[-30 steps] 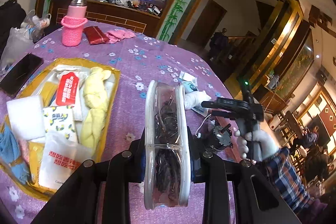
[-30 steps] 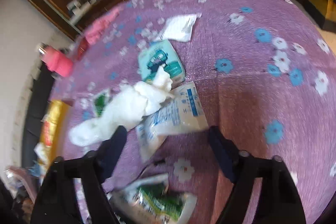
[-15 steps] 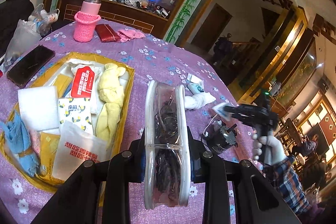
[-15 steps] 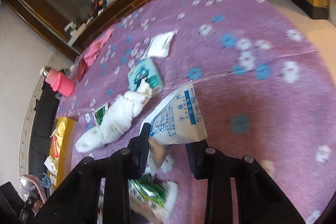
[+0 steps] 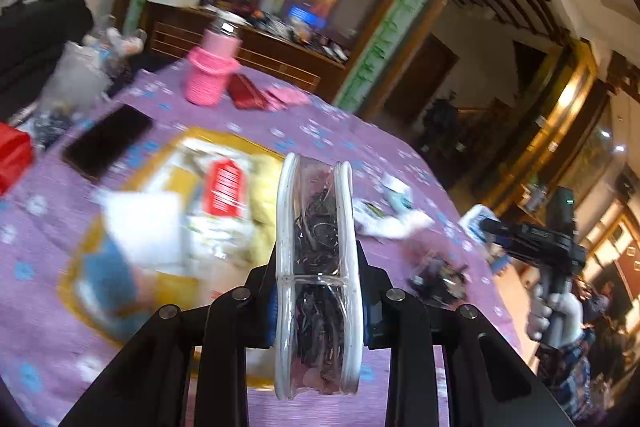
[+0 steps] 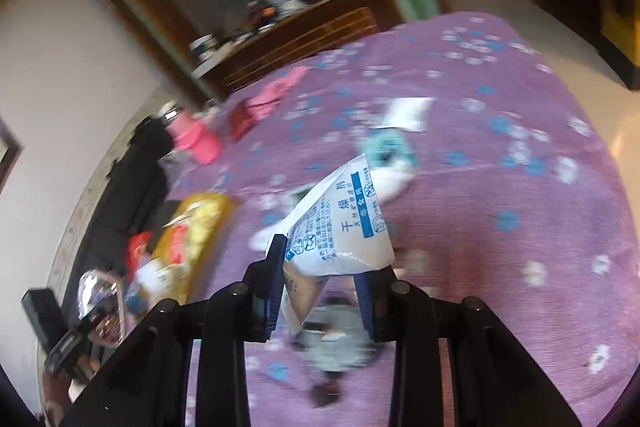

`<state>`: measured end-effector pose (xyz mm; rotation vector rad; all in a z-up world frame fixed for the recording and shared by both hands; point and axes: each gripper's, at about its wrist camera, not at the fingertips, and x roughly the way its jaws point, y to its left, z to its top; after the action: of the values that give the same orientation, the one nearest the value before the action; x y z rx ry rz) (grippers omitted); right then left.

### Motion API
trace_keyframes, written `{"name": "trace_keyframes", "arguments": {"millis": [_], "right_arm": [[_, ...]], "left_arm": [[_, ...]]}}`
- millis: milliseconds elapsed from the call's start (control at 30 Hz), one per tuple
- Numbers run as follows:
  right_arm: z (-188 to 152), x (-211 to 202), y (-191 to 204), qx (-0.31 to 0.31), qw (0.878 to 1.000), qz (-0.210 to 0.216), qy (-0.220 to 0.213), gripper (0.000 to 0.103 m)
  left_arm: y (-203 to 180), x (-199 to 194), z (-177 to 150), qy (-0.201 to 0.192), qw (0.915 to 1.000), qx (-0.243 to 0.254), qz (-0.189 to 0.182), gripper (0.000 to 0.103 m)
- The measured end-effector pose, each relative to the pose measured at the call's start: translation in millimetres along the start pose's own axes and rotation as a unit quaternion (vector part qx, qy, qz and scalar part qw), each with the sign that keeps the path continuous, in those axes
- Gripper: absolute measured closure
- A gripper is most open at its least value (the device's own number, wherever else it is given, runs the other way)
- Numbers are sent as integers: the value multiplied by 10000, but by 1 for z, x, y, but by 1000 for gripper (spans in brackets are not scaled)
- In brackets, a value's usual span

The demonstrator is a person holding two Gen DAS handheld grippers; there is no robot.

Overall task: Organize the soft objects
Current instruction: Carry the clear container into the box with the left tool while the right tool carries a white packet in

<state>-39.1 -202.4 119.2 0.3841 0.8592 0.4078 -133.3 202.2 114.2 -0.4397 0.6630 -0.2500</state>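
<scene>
Right gripper (image 6: 320, 287) has lifted the packet (image 6: 340, 223), apparently clear.

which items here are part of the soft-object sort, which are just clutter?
In play:
left gripper shut on clear pouch
right gripper shut on white sachet
yellow tray
white cloth roll

Clutter:
phone
pink bottle
red wallet

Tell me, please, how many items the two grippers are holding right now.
2: a clear pouch in the left gripper, and a white packet in the right gripper.
</scene>
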Motion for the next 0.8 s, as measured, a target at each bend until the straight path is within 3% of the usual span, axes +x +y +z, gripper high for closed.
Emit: {"name": "trace_keyframes", "arguments": {"millis": [200,400,800], "right_arm": [[-4,45,79,-537,9965,503,403,72],[-22,103,150,-1069,9869,737,956,72],[-43,205,216,-1791,9678,333,1737,72]], "left_arm": [[39,-4,25,-63,9983,-19,579,73],[71,25,45,212,9971,-251,682,73],[83,96,73,509,9915,69,1194,72]]}}
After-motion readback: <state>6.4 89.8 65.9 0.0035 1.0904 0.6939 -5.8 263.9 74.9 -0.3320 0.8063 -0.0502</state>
